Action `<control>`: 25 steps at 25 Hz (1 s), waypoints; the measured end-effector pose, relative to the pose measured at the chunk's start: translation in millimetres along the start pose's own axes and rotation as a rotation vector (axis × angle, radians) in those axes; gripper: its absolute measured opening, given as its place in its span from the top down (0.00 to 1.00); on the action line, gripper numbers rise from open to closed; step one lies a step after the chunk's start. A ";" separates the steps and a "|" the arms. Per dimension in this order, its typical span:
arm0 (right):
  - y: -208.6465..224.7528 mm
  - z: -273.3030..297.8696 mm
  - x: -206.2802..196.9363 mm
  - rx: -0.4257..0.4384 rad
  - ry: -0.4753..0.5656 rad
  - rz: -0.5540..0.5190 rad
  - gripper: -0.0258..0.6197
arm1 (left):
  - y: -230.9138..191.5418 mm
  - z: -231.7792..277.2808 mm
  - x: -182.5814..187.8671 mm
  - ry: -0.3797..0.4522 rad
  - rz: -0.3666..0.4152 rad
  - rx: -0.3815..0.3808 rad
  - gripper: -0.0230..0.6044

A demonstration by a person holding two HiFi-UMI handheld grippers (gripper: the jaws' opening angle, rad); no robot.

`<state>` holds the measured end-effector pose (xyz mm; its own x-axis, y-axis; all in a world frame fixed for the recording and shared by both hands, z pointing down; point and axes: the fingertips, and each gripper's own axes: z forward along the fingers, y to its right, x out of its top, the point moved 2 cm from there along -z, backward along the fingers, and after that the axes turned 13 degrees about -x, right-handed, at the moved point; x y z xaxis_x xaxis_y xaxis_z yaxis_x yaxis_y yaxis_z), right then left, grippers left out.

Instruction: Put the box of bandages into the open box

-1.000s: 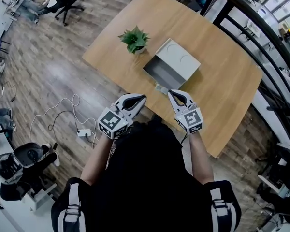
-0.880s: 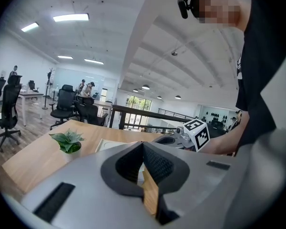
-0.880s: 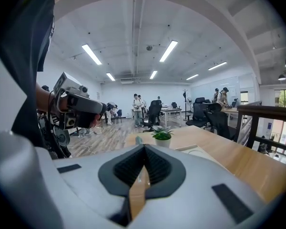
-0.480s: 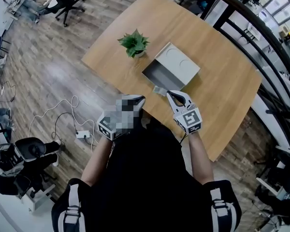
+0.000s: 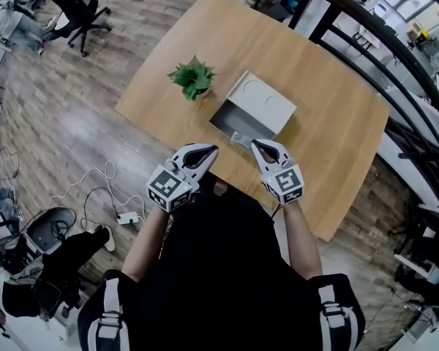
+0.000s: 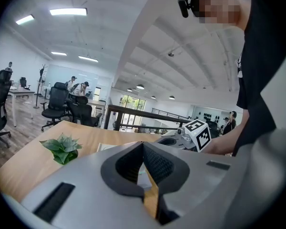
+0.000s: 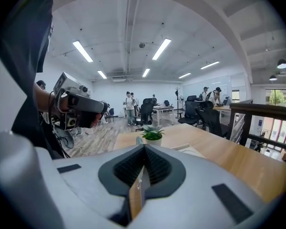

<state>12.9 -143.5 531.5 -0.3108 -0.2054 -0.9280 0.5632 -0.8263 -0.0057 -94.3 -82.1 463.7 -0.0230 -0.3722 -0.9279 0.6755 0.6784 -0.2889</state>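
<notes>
An open grey-white box (image 5: 252, 108), its lid folded back, lies on the wooden table (image 5: 329, 115). A small pale box of bandages (image 5: 239, 138) sits on the table just in front of it. My left gripper (image 5: 212, 149) hovers at the near table edge, left of the bandages, with its jaws shut and empty. My right gripper (image 5: 254, 145) is shut too, its tip just right of the bandages. In the left gripper view the jaws (image 6: 143, 144) meet at the tip. The right gripper view shows the same for that gripper (image 7: 144, 147).
A small potted plant (image 5: 192, 77) stands left of the open box and shows in both gripper views (image 6: 62, 148) (image 7: 152, 135). A dark railing (image 5: 380, 57) runs along the table's far right. Cables and a power strip (image 5: 128, 216) lie on the floor at left.
The table, plant and open box have slid down in the head view, closer to both grippers. Both grippers stay shut at the near table edge.
</notes>
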 end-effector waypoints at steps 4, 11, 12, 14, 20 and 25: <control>3.0 13.0 0.3 -0.031 -0.018 0.016 0.92 | -17.8 3.9 8.0 -0.012 0.005 -0.041 0.93; 2.3 40.4 -3.4 -0.074 -0.046 0.062 0.92 | -47.6 7.6 10.8 -0.047 -0.002 -0.109 0.93; 1.7 44.3 -3.5 -0.079 -0.050 0.067 0.92 | -52.1 7.3 10.6 -0.053 -0.003 -0.117 0.93; 1.5 52.1 -4.1 -0.091 -0.056 0.076 0.92 | -60.8 7.6 10.7 -0.063 -0.004 -0.132 0.93; 0.5 70.5 -20.4 -0.122 -0.100 0.106 0.92 | -79.7 8.8 14.8 -0.083 -0.001 -0.173 0.93; -3.2 81.9 -35.4 -0.139 -0.152 0.112 0.92 | -93.3 6.8 16.3 -0.102 0.005 -0.211 0.93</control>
<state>-40.6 -176.6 594.9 -0.3462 -0.3773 -0.8589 0.6972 -0.7161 0.0335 -152.7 -155.8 477.2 0.0614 -0.4231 -0.9040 0.5057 0.7940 -0.3373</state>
